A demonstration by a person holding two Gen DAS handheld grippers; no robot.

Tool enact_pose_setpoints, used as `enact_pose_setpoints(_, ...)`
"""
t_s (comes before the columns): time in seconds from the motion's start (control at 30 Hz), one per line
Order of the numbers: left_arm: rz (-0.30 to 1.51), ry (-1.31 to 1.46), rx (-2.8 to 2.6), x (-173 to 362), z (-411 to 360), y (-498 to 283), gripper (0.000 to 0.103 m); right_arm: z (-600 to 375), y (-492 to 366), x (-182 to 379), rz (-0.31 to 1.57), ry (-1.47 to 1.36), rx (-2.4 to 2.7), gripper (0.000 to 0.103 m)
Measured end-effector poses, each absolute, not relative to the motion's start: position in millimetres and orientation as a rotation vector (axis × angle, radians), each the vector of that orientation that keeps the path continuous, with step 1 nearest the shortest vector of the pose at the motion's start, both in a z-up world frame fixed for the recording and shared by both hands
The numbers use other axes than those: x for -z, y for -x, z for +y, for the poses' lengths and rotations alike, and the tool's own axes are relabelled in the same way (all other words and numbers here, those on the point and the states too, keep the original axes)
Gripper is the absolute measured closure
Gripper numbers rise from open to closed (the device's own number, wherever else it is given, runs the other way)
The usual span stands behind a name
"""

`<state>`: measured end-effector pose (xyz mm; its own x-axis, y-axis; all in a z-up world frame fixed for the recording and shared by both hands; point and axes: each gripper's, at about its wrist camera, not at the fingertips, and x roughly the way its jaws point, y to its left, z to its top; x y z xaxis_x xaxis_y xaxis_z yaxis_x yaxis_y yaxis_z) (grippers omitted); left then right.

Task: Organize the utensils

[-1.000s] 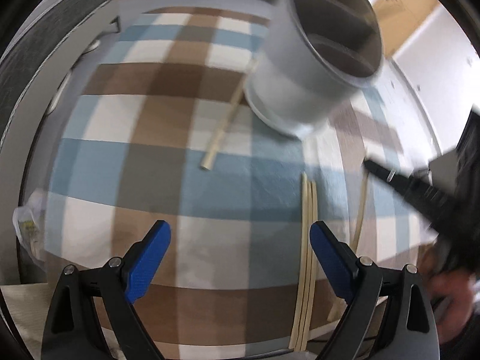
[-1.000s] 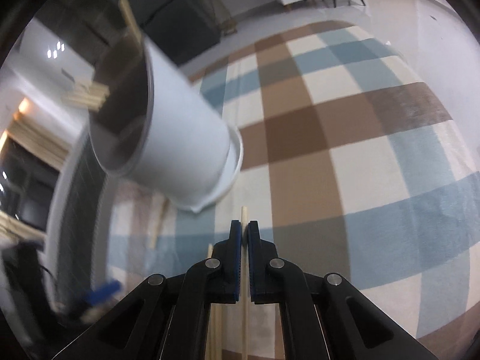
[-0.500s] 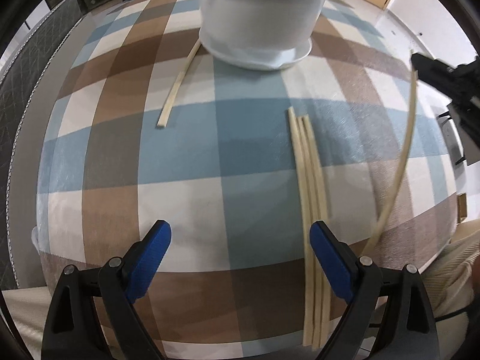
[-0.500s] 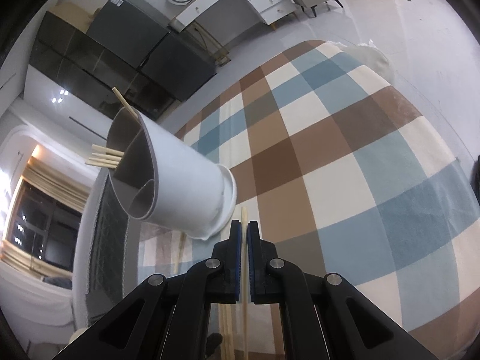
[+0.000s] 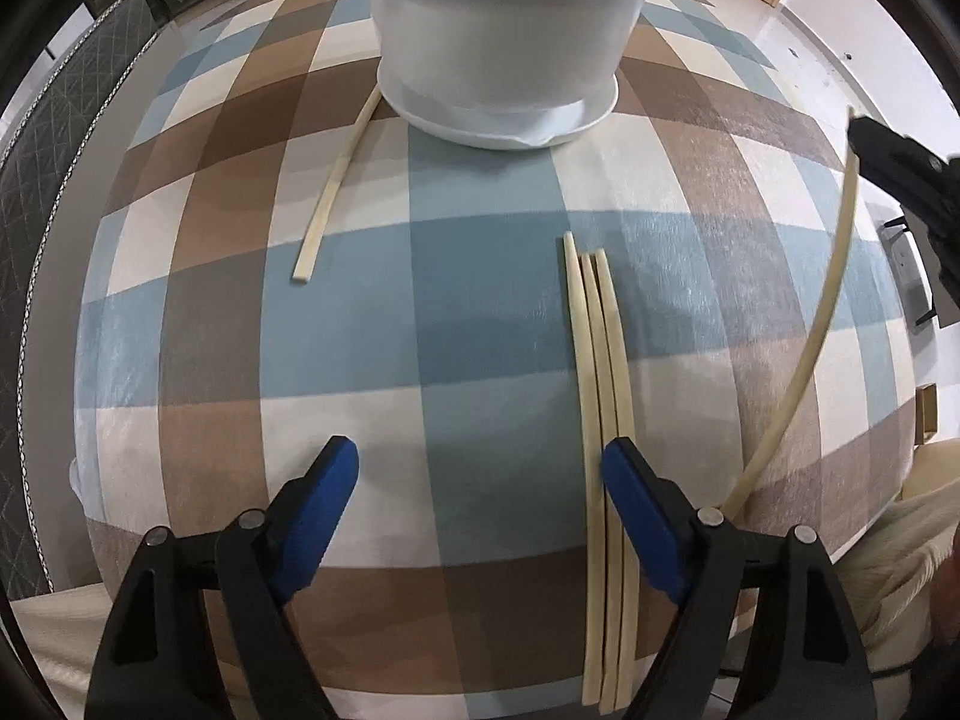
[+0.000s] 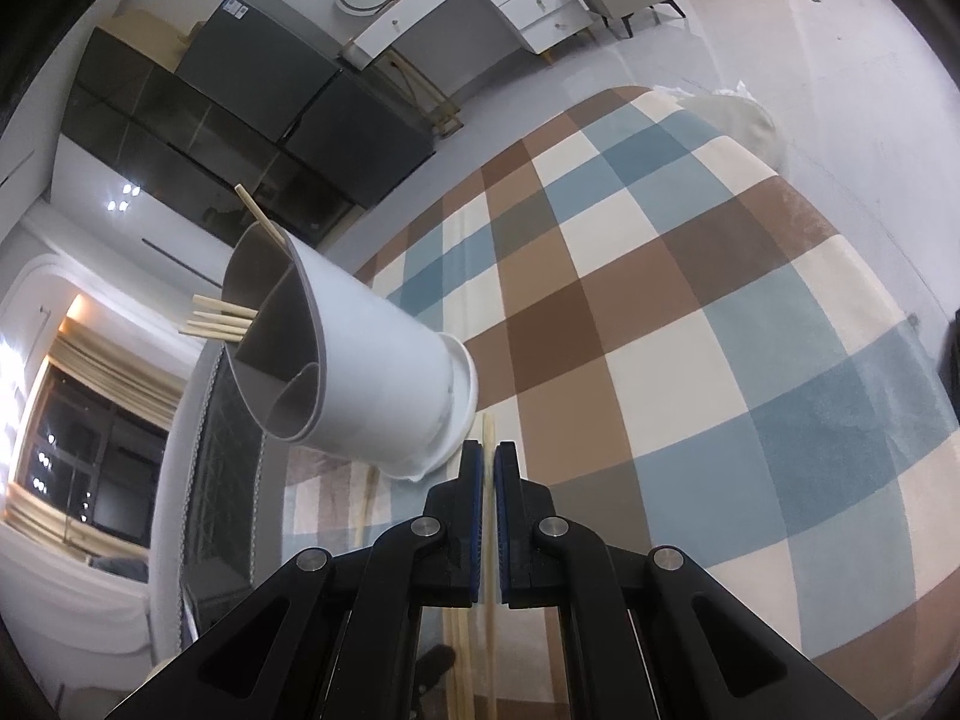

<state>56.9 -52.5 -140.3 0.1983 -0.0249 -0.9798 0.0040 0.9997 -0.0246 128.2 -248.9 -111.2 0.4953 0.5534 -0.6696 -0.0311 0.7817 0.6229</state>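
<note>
Left gripper [image 5: 480, 468] points steeply down over the checked-cloth surface [image 5: 336, 348], blue fingers [image 5: 324, 504] wide apart and closing, nothing between them. Three loose chopsticks [image 5: 600, 396] lie side by side on the cloth, touching one another, running under the right-hand finger of that gripper; whether the finger touches them cannot be told. A single chopstick [image 5: 333, 186] lies apart to the left, its far end next to the base of the white utensil holder [image 5: 498, 54], which stands upright at the far side of the surface.

Right gripper [image 6: 487, 468] has its fingers closed tight on one held chopstick [image 6: 488, 450], whose tip sticks out just past them; in the left view the same stick [image 5: 822, 312] hangs in the air at the right. The divided holder [image 6: 372, 372] already has several chopsticks [image 6: 219, 318] poking out of one compartment and one more [image 6: 261, 216] from another.
</note>
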Motion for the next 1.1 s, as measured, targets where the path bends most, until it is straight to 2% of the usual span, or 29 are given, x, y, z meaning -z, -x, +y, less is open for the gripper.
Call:
enact_pose_setpoints(0.47,1.35,-0.02,0.022,141,-58,-70,0.026,-250,-130,114,1.013,-0.614,-0.378,0.1)
enact_pose_setpoints(0.57,1.353,-0.015,0.023,141,-55,-71,0.029,-249,-130,113,1.011,-0.612,-0.381,0.1)
enact_pose_setpoints(0.6,1.349,0.004,0.033,139,-55,-73,0.033,-250,-130,113,1.009,-0.611,-0.379,0.1)
enact_pose_setpoints(0.9,1.3,0.107,0.016,122,-33,-93,0.033,-249,-132,114,1.012,-0.619,-0.375,0.1)
enact_pose_setpoints(1.1,1.225,0.123,0.177,101,-53,-100,0.033,-258,-132,111,0.995,-0.606,-0.328,0.1)
